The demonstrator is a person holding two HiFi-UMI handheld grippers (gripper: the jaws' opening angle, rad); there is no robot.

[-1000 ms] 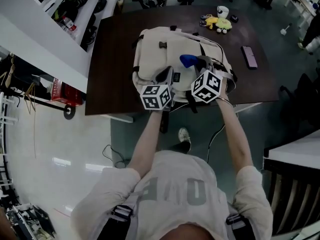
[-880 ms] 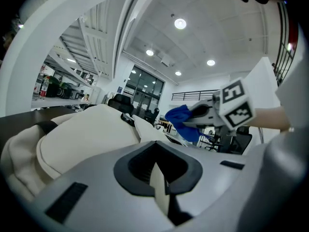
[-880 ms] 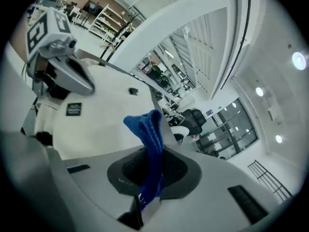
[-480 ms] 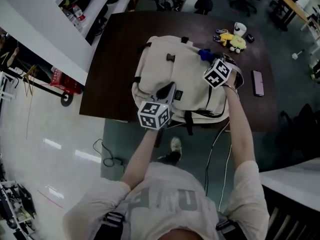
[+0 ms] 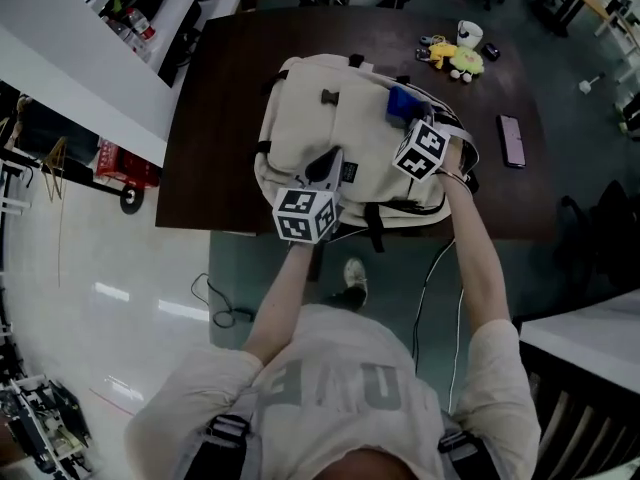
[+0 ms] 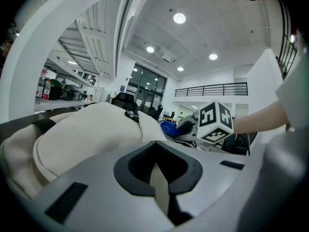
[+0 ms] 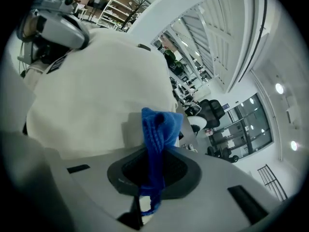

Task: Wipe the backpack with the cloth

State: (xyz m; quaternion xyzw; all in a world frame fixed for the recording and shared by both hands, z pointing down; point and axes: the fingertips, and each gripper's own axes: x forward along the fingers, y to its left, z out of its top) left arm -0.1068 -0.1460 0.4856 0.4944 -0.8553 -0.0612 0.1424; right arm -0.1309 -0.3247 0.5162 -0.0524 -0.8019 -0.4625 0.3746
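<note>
Reaching forward over the worktop (image 5: 215,118), both arms are extended. The right hand-held gripper (image 5: 408,118) is clamped on one blue cloth (image 5: 401,99) at the upper right of the one cream backpack (image 5: 305,108). The left hand-held gripper (image 5: 326,166) rests on the backpack's front, jaws nearly together on a cream strip of it. The backpack reaches the worktop's near edge, with bare worktop on either side. One phone (image 5: 511,140) lies to the right.

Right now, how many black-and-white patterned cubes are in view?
2: one on the left gripper, low on the backpack; one on the right gripper, by the blue cloth. No others visible.
</note>
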